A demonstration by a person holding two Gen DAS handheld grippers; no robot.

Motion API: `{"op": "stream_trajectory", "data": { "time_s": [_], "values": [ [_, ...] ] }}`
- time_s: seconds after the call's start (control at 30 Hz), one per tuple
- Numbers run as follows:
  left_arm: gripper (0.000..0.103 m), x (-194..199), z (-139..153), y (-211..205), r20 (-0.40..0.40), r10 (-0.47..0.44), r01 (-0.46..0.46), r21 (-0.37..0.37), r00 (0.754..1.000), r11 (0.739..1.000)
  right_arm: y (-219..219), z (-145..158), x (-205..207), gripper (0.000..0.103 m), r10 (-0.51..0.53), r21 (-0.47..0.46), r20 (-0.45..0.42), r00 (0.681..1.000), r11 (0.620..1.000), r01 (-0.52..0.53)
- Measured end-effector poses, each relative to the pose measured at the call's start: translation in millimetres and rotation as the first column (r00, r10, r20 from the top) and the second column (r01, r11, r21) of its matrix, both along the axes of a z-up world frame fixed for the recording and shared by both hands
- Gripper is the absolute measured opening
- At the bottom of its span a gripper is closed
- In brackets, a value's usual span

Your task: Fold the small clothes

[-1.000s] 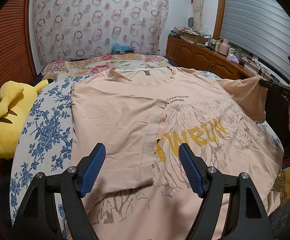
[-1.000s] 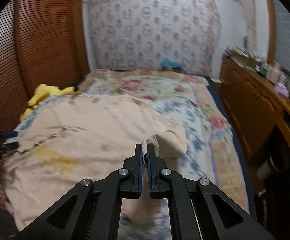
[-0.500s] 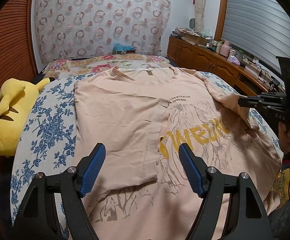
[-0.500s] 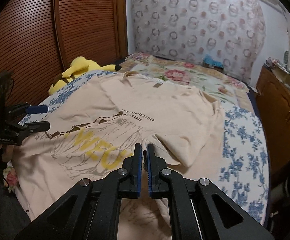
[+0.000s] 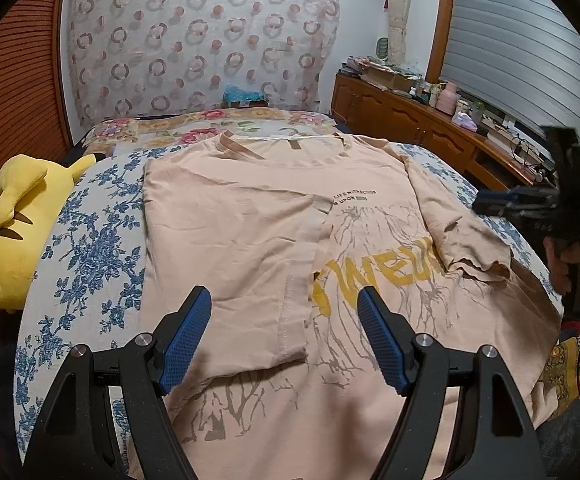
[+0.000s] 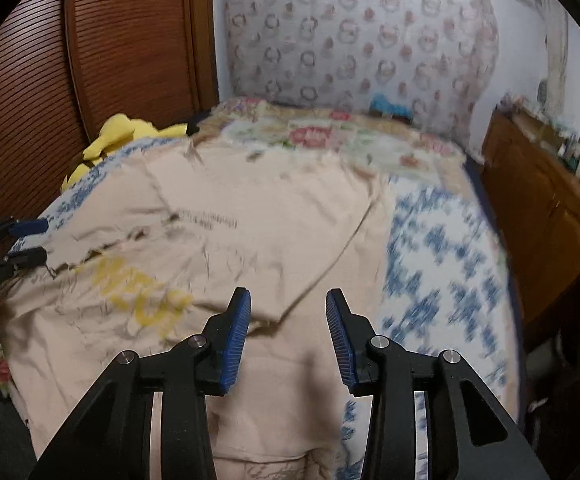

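A peach T-shirt with yellow letters lies flat on the bed, its left side folded over the middle. Its right sleeve lies folded inward over the print. My left gripper hovers open above the shirt's lower half, nothing between its blue pads. In the right wrist view the same T-shirt is blurred; my right gripper hangs over the folded sleeve with its jaws opening and no cloth pinched between them. That right gripper shows at the right edge of the left wrist view, a hand behind it.
A yellow plush toy lies on the bed's left side by a slatted wooden door. The blue-flowered bedspread shows around the shirt. A wooden dresser with clutter runs along the right wall. A patterned curtain hangs behind.
My right gripper carried the right sleeve inward over the shirt, lowered it, then let go as its jaws parted. The sleeve now lies on the print. My left gripper stayed still.
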State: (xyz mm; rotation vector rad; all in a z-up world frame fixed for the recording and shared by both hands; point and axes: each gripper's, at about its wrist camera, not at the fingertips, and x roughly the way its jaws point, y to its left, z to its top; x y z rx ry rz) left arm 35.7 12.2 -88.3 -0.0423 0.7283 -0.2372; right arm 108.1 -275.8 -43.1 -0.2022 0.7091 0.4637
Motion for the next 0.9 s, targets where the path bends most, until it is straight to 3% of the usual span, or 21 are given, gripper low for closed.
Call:
{"op": "stream_trajectory", "data": {
  "time_s": [0.23,0.33,0.4,0.5,0.77,0.9],
  "values": [
    [0.076,0,-1,-1,-0.007,-0.002,0.002,0.002,1.000,1.000,20,-23,18,0.039,0.037,0.014,-0.100,0.994,0.999,-0.036],
    [0.076,-1,-1,0,-0.009,0.002,-0.002,0.000,1.000,1.000,30,-25,25,0.028,0.068,0.031,-0.128,0.989,0.997,-0.065],
    [0.076,-1,-2,1,-0.012,0.002,-0.002,-0.001,1.000,1.000,35,-22,30,0.013,0.096,0.042,-0.126,0.987,0.995,-0.091],
    [0.076,0,-3,2,-0.015,0.004,-0.004,0.001,1.000,1.000,53,-11,37,0.005,0.144,0.052,-0.103,0.984,0.989,-0.139],
    [0.076,-2,-1,8,-0.013,0.010,-0.010,-0.004,1.000,1.000,90,11,47,0.004,0.212,0.078,-0.013,0.977,0.974,-0.211],
    [0.076,-3,1,8,-0.011,0.008,-0.008,-0.003,1.000,1.000,89,6,47,0.023,0.191,0.082,-0.008,0.982,0.978,-0.190]
  ]
}}
